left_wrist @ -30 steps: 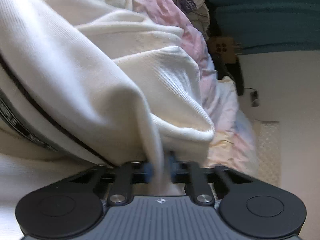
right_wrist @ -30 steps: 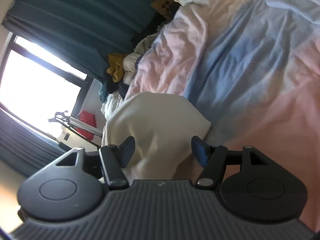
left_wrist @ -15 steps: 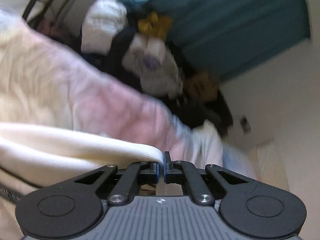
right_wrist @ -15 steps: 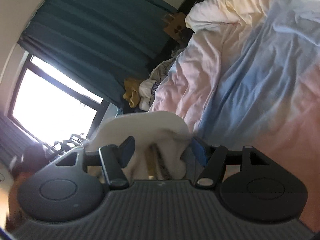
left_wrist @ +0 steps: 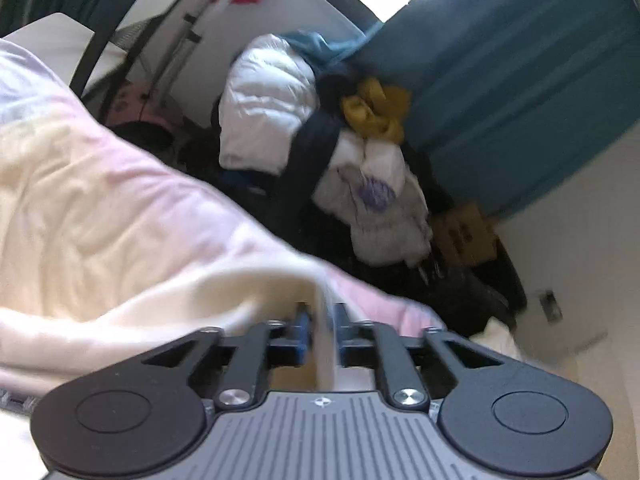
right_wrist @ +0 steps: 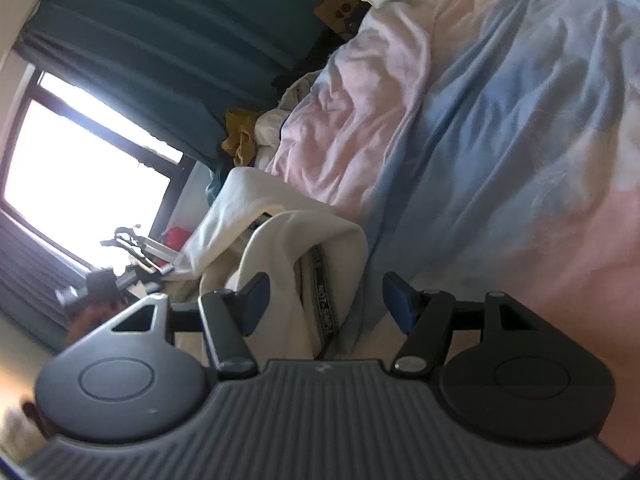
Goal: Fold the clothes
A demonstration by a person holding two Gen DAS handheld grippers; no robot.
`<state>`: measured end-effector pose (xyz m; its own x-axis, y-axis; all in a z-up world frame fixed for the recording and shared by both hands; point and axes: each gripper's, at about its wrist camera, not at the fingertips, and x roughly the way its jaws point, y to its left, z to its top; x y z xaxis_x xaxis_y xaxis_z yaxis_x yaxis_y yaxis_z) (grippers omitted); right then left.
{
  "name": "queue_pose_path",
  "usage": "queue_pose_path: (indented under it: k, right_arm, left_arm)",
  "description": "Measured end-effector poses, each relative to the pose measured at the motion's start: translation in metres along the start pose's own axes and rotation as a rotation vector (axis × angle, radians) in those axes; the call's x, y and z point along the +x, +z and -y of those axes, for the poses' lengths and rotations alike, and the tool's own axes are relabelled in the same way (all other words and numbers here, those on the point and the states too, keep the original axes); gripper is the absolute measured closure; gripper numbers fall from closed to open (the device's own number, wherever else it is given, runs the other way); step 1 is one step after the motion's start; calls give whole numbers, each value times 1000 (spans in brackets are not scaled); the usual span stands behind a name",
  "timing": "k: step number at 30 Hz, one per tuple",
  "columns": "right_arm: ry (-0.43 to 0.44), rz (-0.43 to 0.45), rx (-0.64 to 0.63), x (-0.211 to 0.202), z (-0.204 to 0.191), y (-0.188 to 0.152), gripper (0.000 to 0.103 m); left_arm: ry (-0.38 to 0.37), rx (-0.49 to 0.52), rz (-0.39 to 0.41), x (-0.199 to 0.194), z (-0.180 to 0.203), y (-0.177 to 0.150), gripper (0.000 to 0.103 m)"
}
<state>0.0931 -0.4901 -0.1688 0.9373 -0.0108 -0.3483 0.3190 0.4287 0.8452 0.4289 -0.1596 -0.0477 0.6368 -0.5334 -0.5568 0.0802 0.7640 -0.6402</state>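
Observation:
A cream ribbed garment (left_wrist: 224, 292), blurred by motion, runs in from the left, and its edge is pinched in my left gripper (left_wrist: 322, 330), which is shut on it. In the right wrist view the same cream garment (right_wrist: 304, 232) hangs in folds, showing a grey band with dark lettering (right_wrist: 322, 296). It drops between the wide-apart fingers of my right gripper (right_wrist: 326, 302), which is open; I cannot tell whether the cloth touches the pads. Under both lies the rumpled pastel pink, blue and yellow duvet (right_wrist: 500, 128) of the bed.
Beyond the bed's far edge stands a heap of clothes (left_wrist: 372, 200) with a white puffer jacket (left_wrist: 264, 120) and a yellow cloth (left_wrist: 376, 112). Teal curtains (left_wrist: 520, 60), a cardboard box (left_wrist: 464, 236) and a bright window (right_wrist: 80, 160) lie behind. A white wall is on the right.
My left gripper has swung up and away with the garment's edge, so the room now fills its view. In the right view the garment has risen and unfolded, baring the lettered band.

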Motion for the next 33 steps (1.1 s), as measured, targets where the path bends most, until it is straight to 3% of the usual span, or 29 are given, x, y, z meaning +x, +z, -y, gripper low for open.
queue_pose_path:
  k: [3, 8, 11, 12, 14, 20, 24, 27, 30, 33]
  right_arm:
    - [38, -38, 40, 4, 3, 2, 38]
    - [119, -105, 97, 7, 1, 12, 38]
    - [124, -147, 71, 5, -8, 11, 38]
    - [125, -161, 62, 4, -11, 10, 38]
    - [129, -189, 45, 2, -16, 10, 38]
    - [135, -231, -11, -3, -37, 9, 38]
    - [83, -230, 29, 4, -42, 26, 38]
    - [15, -213, 8, 14, -45, 36, 39]
    - [-72, -221, 13, 36, -41, 41, 52]
    - [-91, -243, 12, 54, -39, 42, 75]
  left_arm:
    - [-19, 86, -19, -34, -5, -19, 60]
    - [-16, 216, -21, -139, -21, -63, 50]
    - [56, 332, -20, -199, -25, -99, 50]
    - [104, 408, 3, -223, -25, -116, 50]
    - [178, 463, 28, -259, -29, -142, 49]
    - [133, 372, 63, -311, -67, -176, 45]
    - [99, 316, 89, -337, -91, -193, 45]
    - [66, 290, 62, -329, -104, -188, 45]
    - [53, 262, 54, -321, -119, -183, 45]
    - [52, 227, 36, -316, -135, -183, 45]
